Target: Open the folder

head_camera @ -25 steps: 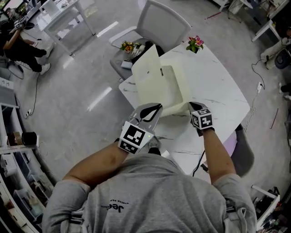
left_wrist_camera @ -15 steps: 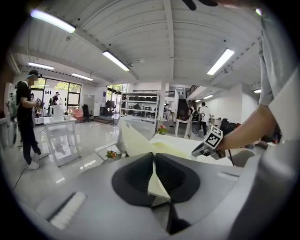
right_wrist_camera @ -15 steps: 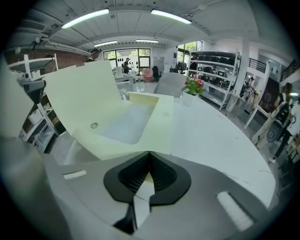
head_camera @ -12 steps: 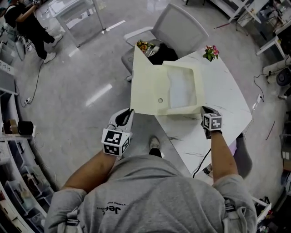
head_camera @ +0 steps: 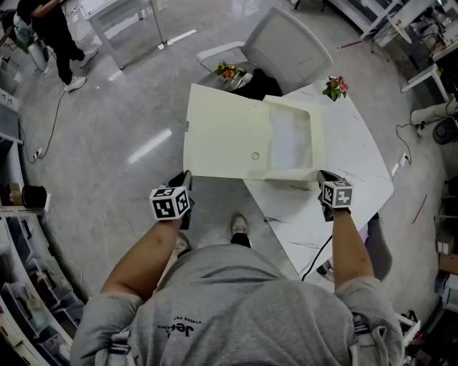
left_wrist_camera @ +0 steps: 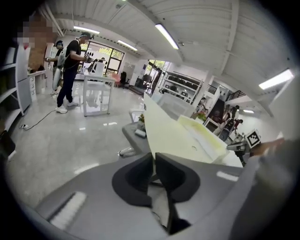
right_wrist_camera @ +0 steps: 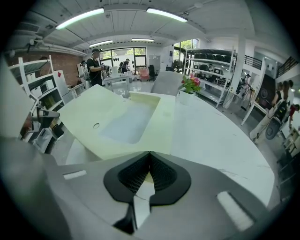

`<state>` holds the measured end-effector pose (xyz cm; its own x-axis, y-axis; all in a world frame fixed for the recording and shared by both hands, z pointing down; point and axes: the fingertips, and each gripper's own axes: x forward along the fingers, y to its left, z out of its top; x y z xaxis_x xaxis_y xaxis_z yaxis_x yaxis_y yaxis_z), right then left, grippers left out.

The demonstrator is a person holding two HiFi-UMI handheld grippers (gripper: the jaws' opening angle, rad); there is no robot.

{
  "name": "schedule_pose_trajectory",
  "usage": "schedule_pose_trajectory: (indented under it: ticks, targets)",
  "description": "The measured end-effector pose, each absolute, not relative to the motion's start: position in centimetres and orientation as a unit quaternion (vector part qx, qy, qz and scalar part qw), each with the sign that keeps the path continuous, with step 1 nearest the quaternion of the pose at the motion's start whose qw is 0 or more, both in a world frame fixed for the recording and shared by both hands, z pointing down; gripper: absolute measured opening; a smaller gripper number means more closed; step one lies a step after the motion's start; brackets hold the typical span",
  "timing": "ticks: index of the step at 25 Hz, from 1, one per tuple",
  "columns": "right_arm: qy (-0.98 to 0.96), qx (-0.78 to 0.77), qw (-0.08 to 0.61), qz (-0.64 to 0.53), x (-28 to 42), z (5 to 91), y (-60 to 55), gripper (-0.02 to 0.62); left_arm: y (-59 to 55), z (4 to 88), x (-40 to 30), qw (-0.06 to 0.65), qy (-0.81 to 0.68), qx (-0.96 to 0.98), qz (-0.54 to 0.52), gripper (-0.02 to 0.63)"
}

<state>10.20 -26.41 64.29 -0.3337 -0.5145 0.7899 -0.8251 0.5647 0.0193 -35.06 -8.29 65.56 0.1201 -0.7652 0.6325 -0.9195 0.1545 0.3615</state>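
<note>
The pale yellow folder (head_camera: 250, 136) lies open on the white table (head_camera: 354, 161). Its cover (head_camera: 222, 139) is spread almost flat to the left, out past the table's edge. Its shallow tray (head_camera: 292, 139) rests on the tabletop. My left gripper (head_camera: 186, 179) is shut on the cover's near left corner; in the left gripper view the thin cover (left_wrist_camera: 171, 136) runs away from the left gripper (left_wrist_camera: 153, 164). My right gripper (head_camera: 323, 175) is shut on the folder's near right corner, and the right gripper view shows the folder (right_wrist_camera: 126, 119) right beyond the right gripper (right_wrist_camera: 149, 159).
A grey chair (head_camera: 290, 43) stands behind the table with a dark bag and flowers (head_camera: 227, 70) on its seat. A small pot of pink flowers (head_camera: 335, 87) sits at the table's far edge. A person (head_camera: 50, 28) stands far off at top left beside a glass table (head_camera: 122, 21).
The left gripper has swung left and down with the cover, which went from upright to lying almost flat. The right gripper has kept its place on the folder's corner.
</note>
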Motion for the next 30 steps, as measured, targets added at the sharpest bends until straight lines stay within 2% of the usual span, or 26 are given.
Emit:
schedule_pose_trajectory:
  ticks: [5, 12, 18, 24, 30]
  targets:
    - [-0.805, 0.441, 0.355, 0.181, 9.5, 62.2, -26.5, 0.006, -9.0, 68.7, -36.0, 0.409, -0.654, 0.623, 0.131, 0.074]
    - [-0.868, 0.419, 0.213, 0.161, 3.6, 53.7, -26.1, 0.005, -8.6, 69.6, -35.7, 0.422, -0.642, 0.624, 0.142, 0.074]
    - [-0.915, 0.351, 0.126, 0.152, -3.0, 47.1, -23.9, 0.005, -6.8, 69.1, -33.2, 0.431, -0.613, 0.644, 0.156, 0.074]
    - [-0.935, 0.317, 0.096, 0.131, -6.2, 43.1, -22.9, 0.005, -6.2, 69.7, -32.8, 0.432, -0.606, 0.639, 0.193, 0.075]
    - [-0.935, 0.318, 0.099, 0.122, -7.2, 42.8, -23.2, 0.003, -6.3, 70.4, -33.3, 0.448, -0.606, 0.627, 0.194, 0.075]
